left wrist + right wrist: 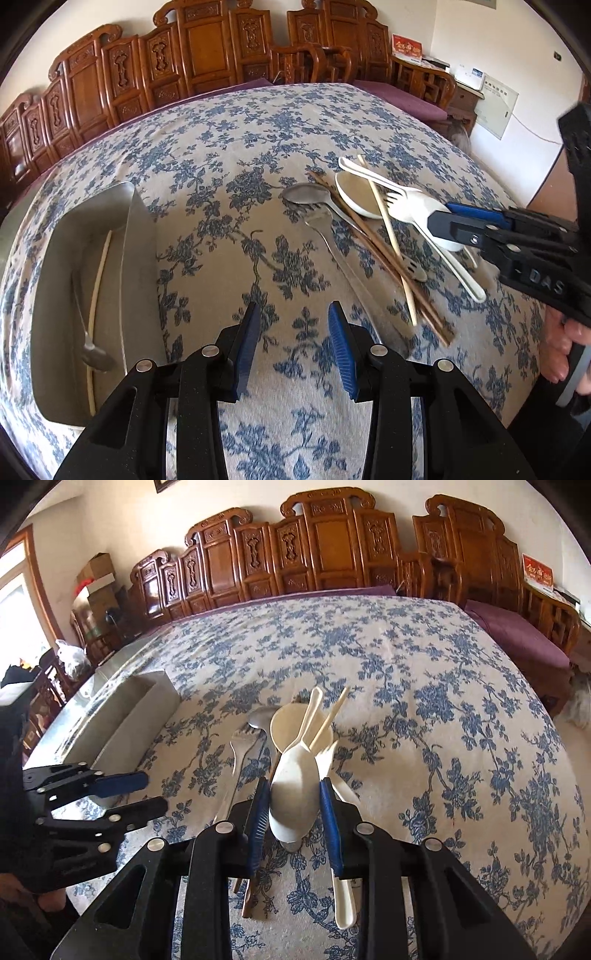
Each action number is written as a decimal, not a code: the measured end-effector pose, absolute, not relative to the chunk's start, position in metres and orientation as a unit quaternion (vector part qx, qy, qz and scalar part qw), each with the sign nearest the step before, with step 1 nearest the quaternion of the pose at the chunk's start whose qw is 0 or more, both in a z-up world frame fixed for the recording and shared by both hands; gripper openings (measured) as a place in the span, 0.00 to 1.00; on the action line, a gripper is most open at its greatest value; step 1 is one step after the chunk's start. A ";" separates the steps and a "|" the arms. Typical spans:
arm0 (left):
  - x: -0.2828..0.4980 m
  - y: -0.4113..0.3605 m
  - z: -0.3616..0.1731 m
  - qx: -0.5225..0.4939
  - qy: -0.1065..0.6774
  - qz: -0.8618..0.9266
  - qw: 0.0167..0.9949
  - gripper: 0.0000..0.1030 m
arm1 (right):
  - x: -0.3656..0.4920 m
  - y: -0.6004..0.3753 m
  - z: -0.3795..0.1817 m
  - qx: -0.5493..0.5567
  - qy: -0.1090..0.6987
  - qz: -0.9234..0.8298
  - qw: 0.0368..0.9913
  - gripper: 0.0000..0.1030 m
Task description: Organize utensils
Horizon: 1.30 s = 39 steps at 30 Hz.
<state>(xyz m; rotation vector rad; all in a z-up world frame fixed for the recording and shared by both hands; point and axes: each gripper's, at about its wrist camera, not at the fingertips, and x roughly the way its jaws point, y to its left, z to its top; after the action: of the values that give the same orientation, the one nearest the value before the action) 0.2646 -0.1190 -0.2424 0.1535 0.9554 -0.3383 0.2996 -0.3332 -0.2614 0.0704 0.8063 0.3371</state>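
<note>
While the left gripper [291, 345] hangs over bare cloth with its jaws partly apart and nothing between them, the metal tray [142, 236] lies to its left on the flowered tablecloth [229, 147], holding a metal spoon [96, 356] and a pale chopstick [96, 295]. Further right a metal fork [332, 240] lies alone, then the pile: a steel spoon [306, 194], brown chopsticks [388, 266], a white ladle spoon [356, 195] and a white fork [400, 205], crossing each other. The right gripper [293, 806] has its blue pads closed on the bowl of a white plastic spoon [295, 775] above this pile.
</note>
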 end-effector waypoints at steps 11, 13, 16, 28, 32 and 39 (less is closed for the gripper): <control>0.296 -0.141 -0.256 0.036 0.472 -0.173 0.864 0.35 | 0.301 -0.335 -0.261 0.022 0.386 0.155 0.909 0.29; 0.300 -0.147 -0.258 0.034 0.473 -0.179 0.862 0.35 | 0.303 -0.339 -0.263 0.032 0.391 0.156 0.906 0.29; 0.306 -0.153 -0.261 0.028 0.478 -0.187 0.858 0.32 | 0.305 -0.340 -0.267 0.025 0.398 0.151 0.904 0.29; 0.326 -0.160 -0.267 0.039 0.488 -0.172 0.855 0.11 | 0.310 -0.339 -0.280 0.018 0.423 0.149 0.894 0.29; 0.325 -0.155 -0.266 0.040 0.486 -0.163 0.858 0.07 | 0.311 -0.341 -0.281 0.025 0.425 0.152 0.892 0.30; 0.316 -0.133 -0.263 0.028 0.487 -0.160 0.858 0.05 | 0.312 -0.349 -0.272 0.042 0.411 0.166 0.896 0.30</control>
<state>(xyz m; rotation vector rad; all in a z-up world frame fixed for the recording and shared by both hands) 0.3160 -0.1332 -0.2628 0.0590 1.0232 -0.3367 0.3124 -0.3488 -0.2718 0.0861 0.8510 0.3431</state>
